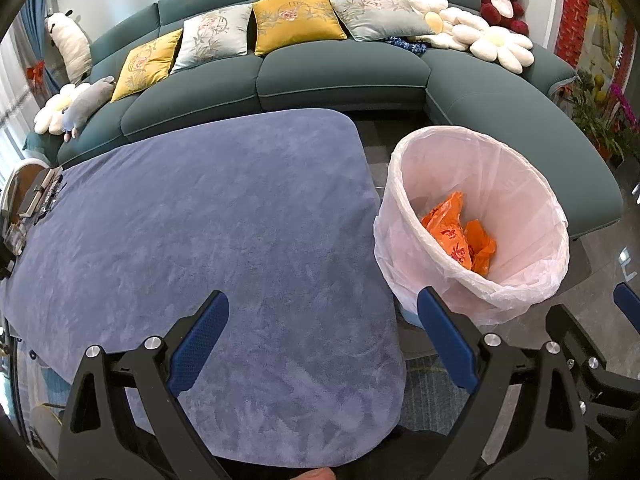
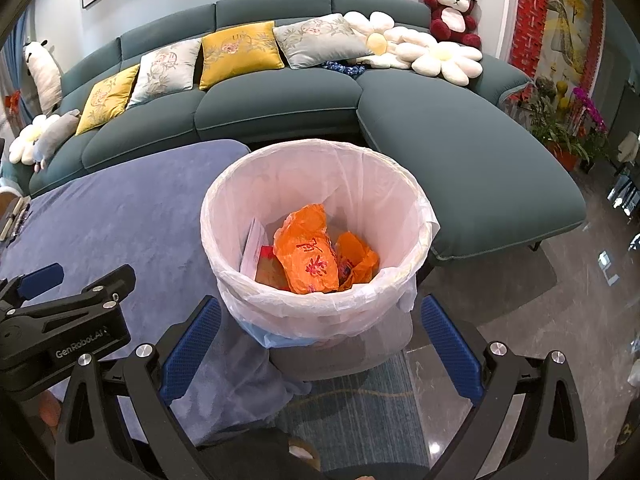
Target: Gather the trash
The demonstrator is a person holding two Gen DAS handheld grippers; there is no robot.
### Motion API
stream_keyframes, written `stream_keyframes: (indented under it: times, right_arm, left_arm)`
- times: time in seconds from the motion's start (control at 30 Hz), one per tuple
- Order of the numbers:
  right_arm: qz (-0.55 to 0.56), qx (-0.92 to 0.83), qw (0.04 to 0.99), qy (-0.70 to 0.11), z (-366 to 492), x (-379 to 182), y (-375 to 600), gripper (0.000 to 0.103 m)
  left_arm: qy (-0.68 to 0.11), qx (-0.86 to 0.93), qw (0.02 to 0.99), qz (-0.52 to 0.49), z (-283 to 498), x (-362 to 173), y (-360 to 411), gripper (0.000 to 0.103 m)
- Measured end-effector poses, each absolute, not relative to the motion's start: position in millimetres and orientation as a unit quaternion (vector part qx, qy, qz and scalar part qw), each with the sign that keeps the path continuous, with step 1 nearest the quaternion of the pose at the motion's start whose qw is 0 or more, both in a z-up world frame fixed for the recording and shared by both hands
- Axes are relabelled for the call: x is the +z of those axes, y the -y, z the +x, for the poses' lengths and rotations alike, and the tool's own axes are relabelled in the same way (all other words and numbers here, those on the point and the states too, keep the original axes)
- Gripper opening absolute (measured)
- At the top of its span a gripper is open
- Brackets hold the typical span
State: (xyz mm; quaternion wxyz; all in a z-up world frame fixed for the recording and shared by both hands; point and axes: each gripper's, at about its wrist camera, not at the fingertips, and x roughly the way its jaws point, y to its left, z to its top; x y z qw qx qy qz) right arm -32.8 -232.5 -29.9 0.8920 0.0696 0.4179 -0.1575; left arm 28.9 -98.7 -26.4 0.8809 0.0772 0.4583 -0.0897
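A round bin point(image 2: 320, 312) lined with a white plastic bag stands on the floor at the table's right end; in the left wrist view the bin point(image 1: 520, 200) sits right of the table. Inside lie crumpled orange wrappers point(image 2: 310, 258) with red print, a white paper point(image 2: 252, 248) and other scraps; the orange wrappers point(image 1: 456, 236) show in the left wrist view too. My right gripper point(image 2: 320, 346) is open just in front of the bin, holding nothing. My left gripper point(image 1: 322, 342) is open above the blue-covered table point(image 1: 220, 220), also holding nothing.
A teal sectional sofa point(image 1: 340, 76) with yellow and grey cushions, flower pillows and plush toys curves behind the table and bin. Dark small items point(image 1: 40, 196) lie at the table's left edge. Potted flowers point(image 2: 572, 124) stand at the right. The left gripper's body point(image 2: 60, 320) shows beside the right one.
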Motion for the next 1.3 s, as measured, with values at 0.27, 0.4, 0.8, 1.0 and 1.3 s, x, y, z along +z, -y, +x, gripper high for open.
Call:
stream_keyframes:
  times: [0.27, 0.4, 0.8, 1.0, 1.3]
  right_arm:
    - [0.067, -0.159, 0.891, -0.421, -34.1, -33.4, 230.6, 0.096]
    - [0.068, -0.159, 0.891, -0.421, -34.5, -33.7, 230.2, 0.096]
    - [0.069, -0.16, 0.888, -0.425, -35.0, -36.9, 230.9, 0.096]
    - [0.07, -0.161, 0.887, -0.428, -34.4, -37.8, 231.6, 0.096]
    - [0.071, -0.164, 0.886, -0.428, -34.4, -39.2, 232.3, 0.096]
  left_arm:
    - [-0.459, -0.089, 0.881, 0.073, 27.4, -25.7, 100.4, 0.091]
    - [-0.459, -0.09, 0.88, 0.079, 26.3, -26.2, 101.7, 0.091]
    - [-0.466, -0.072, 0.878, 0.082, 24.2, -30.1, 103.7, 0.091]
    - [-0.466, -0.073, 0.877, 0.086, 23.2, -32.0, 105.3, 0.091]
    - [-0.468, -0.075, 0.876, 0.087, 22.2, -32.5, 104.4, 0.091]
